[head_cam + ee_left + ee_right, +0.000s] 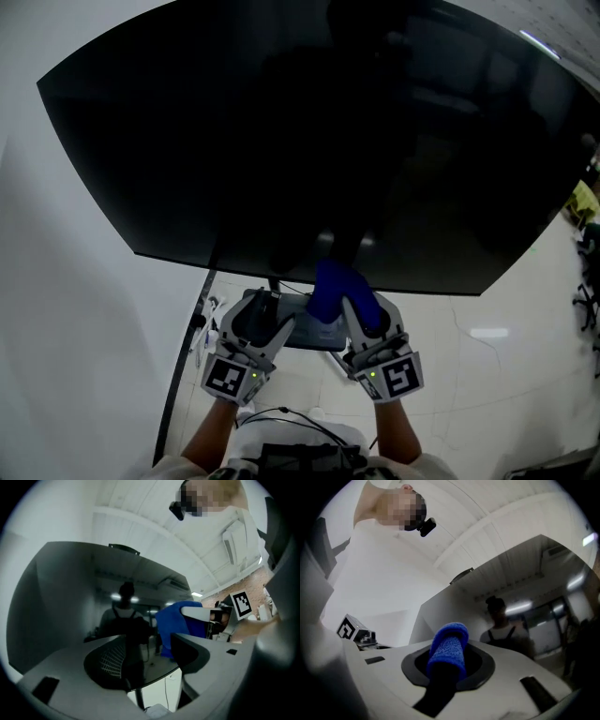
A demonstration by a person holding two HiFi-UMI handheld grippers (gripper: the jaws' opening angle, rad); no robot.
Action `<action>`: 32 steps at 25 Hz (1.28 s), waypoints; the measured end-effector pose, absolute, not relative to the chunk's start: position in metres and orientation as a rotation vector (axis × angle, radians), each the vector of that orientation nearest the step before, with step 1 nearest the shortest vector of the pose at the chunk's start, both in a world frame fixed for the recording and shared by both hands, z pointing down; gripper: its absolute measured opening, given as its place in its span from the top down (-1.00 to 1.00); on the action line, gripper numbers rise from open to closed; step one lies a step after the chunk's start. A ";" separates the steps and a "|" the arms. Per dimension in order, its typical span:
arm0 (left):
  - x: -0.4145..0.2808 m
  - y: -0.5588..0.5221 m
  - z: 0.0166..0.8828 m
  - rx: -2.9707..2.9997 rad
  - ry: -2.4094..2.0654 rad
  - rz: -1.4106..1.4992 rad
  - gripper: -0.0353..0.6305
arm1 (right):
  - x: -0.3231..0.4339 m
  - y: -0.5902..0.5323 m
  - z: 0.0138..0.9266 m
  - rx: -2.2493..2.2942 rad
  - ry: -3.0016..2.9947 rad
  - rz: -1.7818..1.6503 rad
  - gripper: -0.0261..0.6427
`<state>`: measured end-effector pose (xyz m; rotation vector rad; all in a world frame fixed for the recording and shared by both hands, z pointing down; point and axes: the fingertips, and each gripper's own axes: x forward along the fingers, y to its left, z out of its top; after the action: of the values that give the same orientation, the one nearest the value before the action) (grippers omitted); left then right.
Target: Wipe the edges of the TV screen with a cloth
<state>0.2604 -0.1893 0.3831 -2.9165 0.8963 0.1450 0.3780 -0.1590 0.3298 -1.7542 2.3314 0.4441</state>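
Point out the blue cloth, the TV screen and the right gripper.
blue cloth (449, 651): right gripper view, rolled front end.
TV screen (281, 131): head view, middle of dark panel.
right gripper (367, 309): head view, midway between its fingertips.

1. The head view sits above and behind the left gripper (261, 319) and right gripper (364, 314), facing steeply down onto the TV screen (309, 141) ahead of them
2. Each gripper view looks up along its own jaws, close under that same screen
3. The left gripper view catches the right gripper's blue cloth (176, 620) just right of its jaws
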 end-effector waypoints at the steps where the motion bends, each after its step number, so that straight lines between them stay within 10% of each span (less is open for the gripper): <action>1: 0.263 -0.195 0.377 -2.943 0.839 0.149 0.02 | 0.377 -0.167 0.311 -1.783 2.316 0.494 0.70; 17: 0.322 -0.221 0.257 -3.004 0.119 0.165 0.09 | 0.341 -0.231 -0.109 -1.966 1.824 1.693 0.69; 32: 0.476 -0.091 0.234 -2.941 -0.559 0.205 0.09 | 0.535 -0.195 -0.112 -2.650 1.709 1.544 0.66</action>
<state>0.4761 -0.0911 0.2339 -2.9414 -0.5592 0.2055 0.5354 -0.1951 -0.1116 -2.6502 1.7087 1.5439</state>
